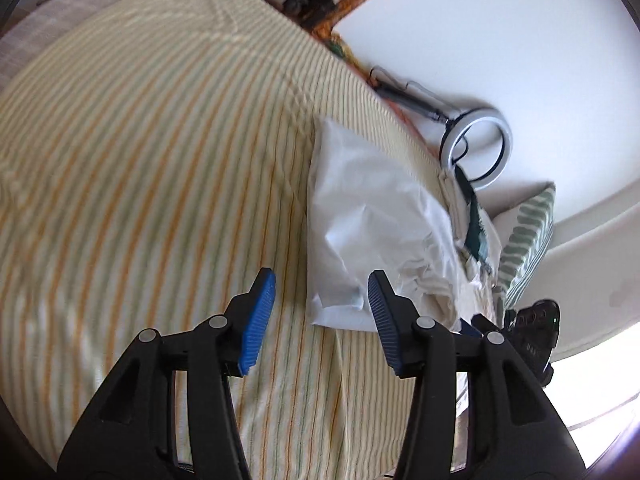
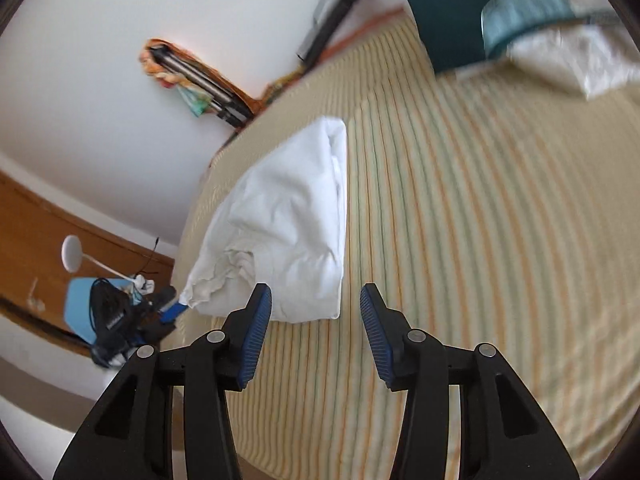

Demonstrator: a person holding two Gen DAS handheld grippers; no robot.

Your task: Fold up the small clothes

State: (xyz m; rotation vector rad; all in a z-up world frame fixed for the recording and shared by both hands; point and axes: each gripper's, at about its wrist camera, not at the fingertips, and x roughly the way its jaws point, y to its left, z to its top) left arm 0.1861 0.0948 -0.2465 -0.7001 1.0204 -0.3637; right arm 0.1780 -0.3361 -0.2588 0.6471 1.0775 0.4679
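A folded white garment (image 1: 360, 216) lies on the striped bed sheet (image 1: 160, 160), ahead and right of my left gripper (image 1: 322, 284), which is open and empty, its right pad at the garment's near edge. In the right wrist view the same white garment (image 2: 288, 220) lies ahead and left of my right gripper (image 2: 316, 300), which is open and empty just above the sheet (image 2: 480, 220). The left gripper (image 2: 168, 308) shows at the garment's near left corner.
More clothes, dark teal (image 2: 452, 12) and white (image 2: 572, 60), are piled at the far end of the bed. A ring light (image 1: 476, 148) and a patterned cushion (image 1: 528, 240) lie beyond the bed edge. A tripod (image 2: 200, 80) leans against the wall.
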